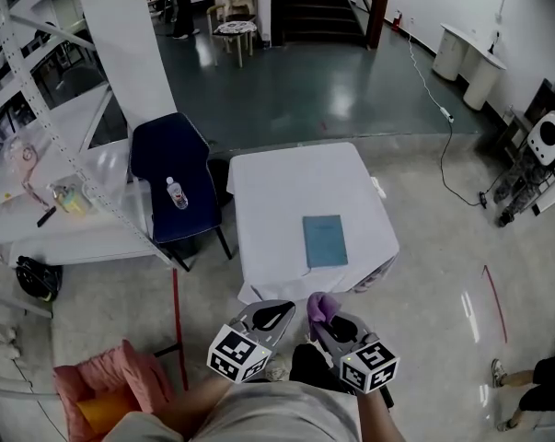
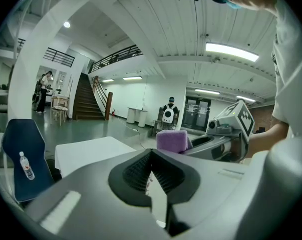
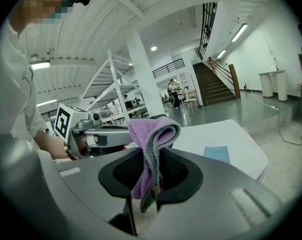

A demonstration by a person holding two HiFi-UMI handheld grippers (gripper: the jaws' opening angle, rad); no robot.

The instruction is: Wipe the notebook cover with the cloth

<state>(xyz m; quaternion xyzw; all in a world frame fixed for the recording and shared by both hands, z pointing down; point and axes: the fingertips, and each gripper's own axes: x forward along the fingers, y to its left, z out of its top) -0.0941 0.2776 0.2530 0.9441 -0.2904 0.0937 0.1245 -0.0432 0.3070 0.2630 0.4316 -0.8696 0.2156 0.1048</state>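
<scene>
A blue notebook lies flat on the white-covered table, toward its near right part. It also shows in the right gripper view. Both grippers are held close to the person's body, short of the table's near edge and well apart from the notebook. My right gripper is shut on a folded purple cloth, which sticks up between the jaws. My left gripper is beside it, jaws closed together with nothing between them. The left gripper view also shows the cloth.
A dark blue chair with a water bottle on its seat stands at the table's left. White shelving fills the far left. A pink bundle lies on the floor lower left. A cable runs right of the table.
</scene>
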